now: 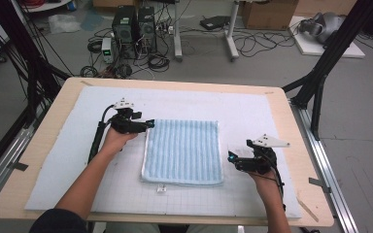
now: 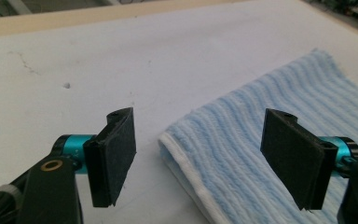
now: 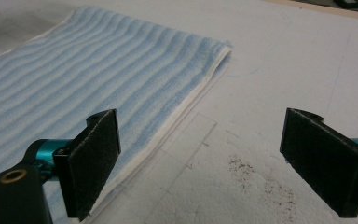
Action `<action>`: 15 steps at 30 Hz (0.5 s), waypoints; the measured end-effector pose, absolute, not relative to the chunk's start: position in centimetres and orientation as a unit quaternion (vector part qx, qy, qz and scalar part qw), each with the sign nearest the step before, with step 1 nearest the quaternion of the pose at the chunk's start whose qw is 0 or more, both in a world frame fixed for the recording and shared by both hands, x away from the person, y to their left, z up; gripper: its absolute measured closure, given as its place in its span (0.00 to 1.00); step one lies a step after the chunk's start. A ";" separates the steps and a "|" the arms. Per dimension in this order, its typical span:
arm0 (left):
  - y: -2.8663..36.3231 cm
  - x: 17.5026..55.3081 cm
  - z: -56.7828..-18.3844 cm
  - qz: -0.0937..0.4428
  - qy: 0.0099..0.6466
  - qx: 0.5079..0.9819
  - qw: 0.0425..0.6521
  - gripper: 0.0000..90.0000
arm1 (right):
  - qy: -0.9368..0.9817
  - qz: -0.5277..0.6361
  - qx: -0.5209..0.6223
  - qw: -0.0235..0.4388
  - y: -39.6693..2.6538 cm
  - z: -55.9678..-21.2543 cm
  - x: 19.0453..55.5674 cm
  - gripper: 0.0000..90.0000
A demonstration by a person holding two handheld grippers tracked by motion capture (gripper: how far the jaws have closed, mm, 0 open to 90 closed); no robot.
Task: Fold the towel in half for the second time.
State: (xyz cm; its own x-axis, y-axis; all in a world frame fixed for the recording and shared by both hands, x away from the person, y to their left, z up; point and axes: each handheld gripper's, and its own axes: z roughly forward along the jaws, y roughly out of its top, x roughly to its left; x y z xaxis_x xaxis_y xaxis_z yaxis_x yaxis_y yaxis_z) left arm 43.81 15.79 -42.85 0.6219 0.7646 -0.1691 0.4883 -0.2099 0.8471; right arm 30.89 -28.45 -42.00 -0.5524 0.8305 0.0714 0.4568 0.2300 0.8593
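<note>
1. High view: a folded blue striped towel (image 1: 183, 151) lies flat on the white mat (image 1: 252, 116) that covers the bench (image 1: 43, 131), about midway between the bench's left and right edges and nearer its front edge than its far one. A small white tag (image 1: 161, 188) lies on the mat just in front of the towel's front edge. The left gripper (image 1: 148, 124) is held at the towel's far left corner, its tip at the cloth's edge. The right gripper (image 1: 231, 157) rests on the mat just off the towel's right edge, near its front right corner, apart from the cloth. Both point inward, toward the towel.

2. Left gripper view: the jaws stand wide apart with nothing pinched. The towel's (image 2: 261, 154) folded corner, with its white hem, lies on the mat between them and lower down; the right jaw hangs over the cloth, the left over bare mat (image 2: 121, 60). Neither pad (image 2: 112, 156) presses on the towel.

3. Right gripper view: the jaws are wide apart and hold nothing. The towel (image 3: 84, 79) lies to the left, its hemmed edge running past the left jaw. Bare mat (image 3: 270, 70) with dark specks (image 3: 261, 179) lies between the jaws.
</note>
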 end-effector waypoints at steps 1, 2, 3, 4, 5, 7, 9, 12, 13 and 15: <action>15.4 44.1 -43.0 0.151 0.409 0.768 0.468 0.31 | 0.757 0.452 0.423 0.209 -28.5 -42.0 30.9 0.13; 15.2 44.5 -43.2 0.150 0.409 0.773 0.461 0.34 | 0.755 0.454 0.426 0.207 -28.5 -42.0 30.9 0.13; 15.0 44.7 -43.4 0.156 0.411 0.771 0.462 0.35 | 0.755 0.454 0.426 0.207 -28.6 -42.0 30.9 0.13; 14.9 44.9 -43.6 0.157 0.412 0.773 0.456 0.36 | 0.754 0.455 0.427 0.205 -28.6 -42.0 30.9 0.13; 14.8 45.2 -43.8 0.159 0.410 0.780 0.445 0.37 | 0.755 0.454 0.427 0.204 -28.6 -42.0 30.9 0.13; 14.7 45.4 -44.2 0.152 0.414 0.784 0.436 0.45 | 0.756 0.454 0.426 0.202 -28.5 -42.0 31.0 0.13; 14.6 45.6 -44.5 0.148 0.418 0.784 0.435 0.51 | 0.757 0.453 0.427 0.200 -28.4 -42.1 31.0 0.13; 14.4 45.7 -44.9 0.145 0.417 0.787 0.432 0.54 | 0.757 0.452 0.428 0.198 -28.4 -42.2 31.0 0.13; 14.3 45.7 -45.0 0.141 0.419 0.787 0.430 0.55 | 0.757 0.451 0.431 0.196 -28.4 -42.2 31.0 0.13; 14.2 45.7 -45.1 0.145 0.417 0.789 0.428 0.59 | 0.757 0.450 0.430 0.197 -28.4 -42.2 31.0 0.13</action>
State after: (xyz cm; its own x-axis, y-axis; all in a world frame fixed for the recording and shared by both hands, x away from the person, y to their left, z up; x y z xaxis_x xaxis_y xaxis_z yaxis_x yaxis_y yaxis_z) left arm 45.74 14.21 -45.07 0.6104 0.7818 -0.1272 0.5333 -0.2869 0.7958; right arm 31.04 -28.38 -42.21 -0.5519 0.8292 0.0891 0.4744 0.2243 0.8513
